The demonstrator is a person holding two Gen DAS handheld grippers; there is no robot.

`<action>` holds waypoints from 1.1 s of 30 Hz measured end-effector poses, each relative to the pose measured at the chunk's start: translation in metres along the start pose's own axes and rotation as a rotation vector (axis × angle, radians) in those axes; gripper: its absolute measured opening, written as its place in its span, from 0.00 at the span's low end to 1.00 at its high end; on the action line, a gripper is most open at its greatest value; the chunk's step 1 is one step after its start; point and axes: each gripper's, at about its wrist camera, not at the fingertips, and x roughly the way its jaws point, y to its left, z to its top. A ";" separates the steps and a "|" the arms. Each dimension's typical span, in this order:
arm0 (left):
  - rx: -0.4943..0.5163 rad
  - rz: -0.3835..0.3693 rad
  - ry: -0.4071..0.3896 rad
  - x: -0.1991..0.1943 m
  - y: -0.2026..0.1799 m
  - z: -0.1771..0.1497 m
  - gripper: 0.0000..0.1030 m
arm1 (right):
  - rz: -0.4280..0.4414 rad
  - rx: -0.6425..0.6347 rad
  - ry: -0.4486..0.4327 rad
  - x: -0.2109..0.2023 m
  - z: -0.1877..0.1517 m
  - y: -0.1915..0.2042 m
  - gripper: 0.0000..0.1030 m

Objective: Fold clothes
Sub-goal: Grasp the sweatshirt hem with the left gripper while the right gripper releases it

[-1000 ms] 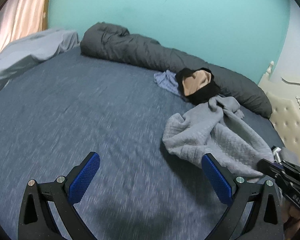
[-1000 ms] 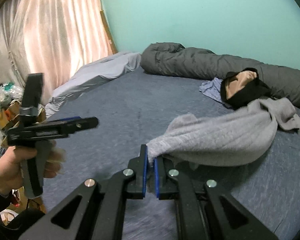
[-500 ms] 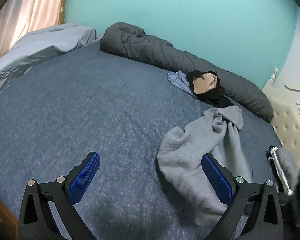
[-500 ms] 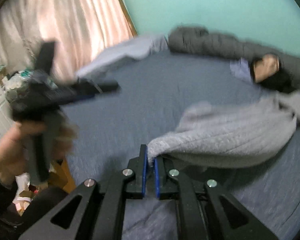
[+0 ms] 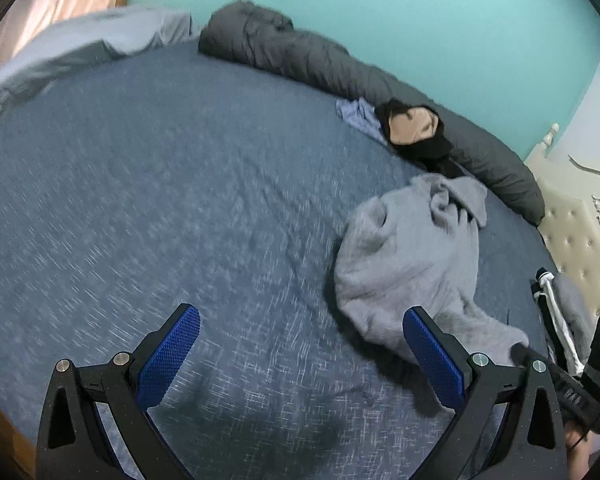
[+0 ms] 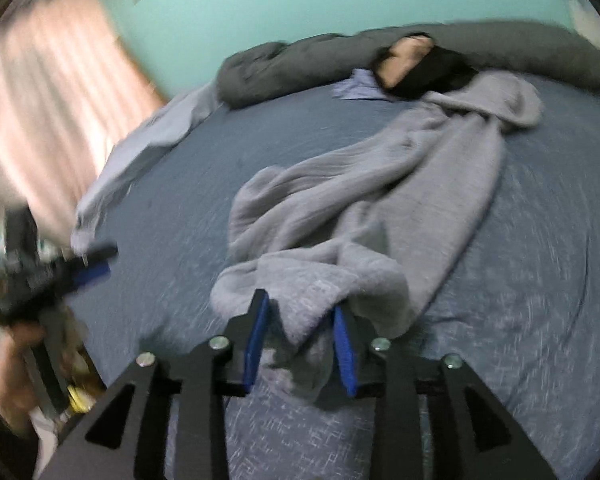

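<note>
A crumpled grey knit garment (image 5: 412, 256) lies on the blue bed (image 5: 160, 200), also in the right wrist view (image 6: 364, 200). My left gripper (image 5: 300, 336) is wide open and empty above the sheet, its right finger beside the garment's near edge. My right gripper (image 6: 300, 320) has its jaws partly apart, with a fold of the grey garment lying loosely between the blue pads. The right gripper shows at the lower right of the left wrist view (image 5: 572, 392); the left gripper shows blurred in the right wrist view (image 6: 60, 272).
A rolled dark grey duvet (image 5: 340, 64) lies along the teal wall. A black and tan garment (image 5: 416, 132) and a small blue cloth (image 5: 356, 114) lie next to it. A light sheet (image 5: 80, 52) is at far left. A cream headboard (image 5: 580, 232) and more clothes (image 5: 560, 312) are at right.
My right gripper has opened from shut, and the grey garment's edge now sags between its pads onto the bed. The garment has been dragged toward me. Both cameras have shifted.
</note>
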 end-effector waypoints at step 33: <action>0.083 -0.060 0.215 0.160 -0.062 -0.020 0.92 | 0.014 0.306 -0.229 0.004 -0.043 -0.113 0.59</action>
